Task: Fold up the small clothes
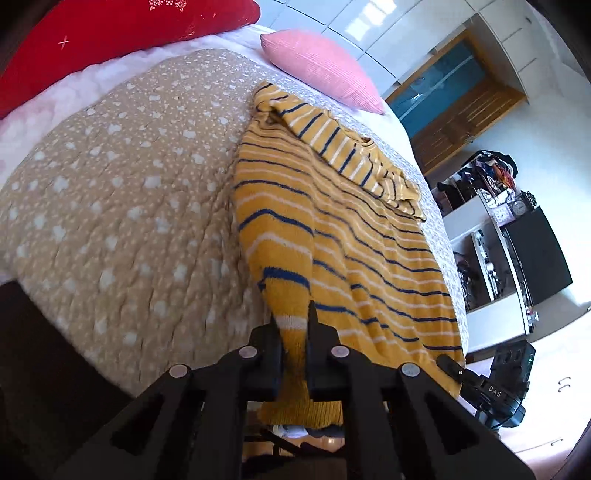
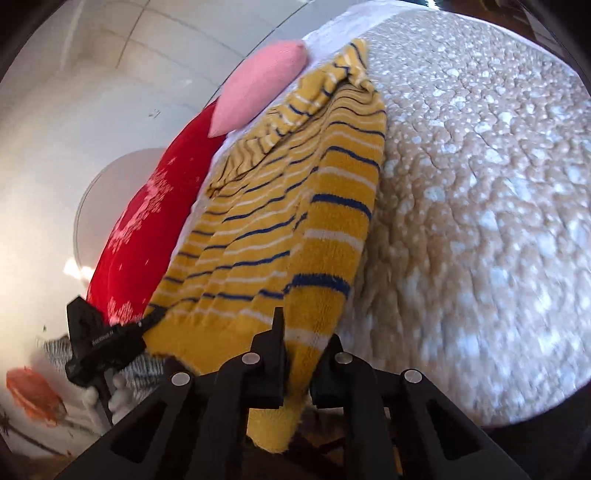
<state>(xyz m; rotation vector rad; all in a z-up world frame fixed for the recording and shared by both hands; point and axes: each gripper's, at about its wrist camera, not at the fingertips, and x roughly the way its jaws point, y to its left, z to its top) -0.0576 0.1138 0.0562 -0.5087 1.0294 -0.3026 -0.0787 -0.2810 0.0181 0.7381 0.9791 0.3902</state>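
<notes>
A mustard-yellow knit sweater [image 1: 332,229] with blue and white stripes lies along the bed's edge; it also shows in the right wrist view [image 2: 280,221]. One sleeve is folded across its far end. My left gripper [image 1: 295,332] is shut on the sweater's near hem, at one corner. My right gripper [image 2: 303,343] is shut on the hem too, at the other corner. Each gripper shows in the other's view: the right one [image 1: 480,384] at the lower right, the left one [image 2: 107,343] at the lower left. The hem hangs over the bed's edge.
The bed has a tan quilt [image 1: 122,206] with white star spots. A pink pillow [image 1: 321,66] and a red pillow [image 1: 110,33] lie at the head. Shelves and a dark cabinet [image 1: 532,254] stand beyond the bed.
</notes>
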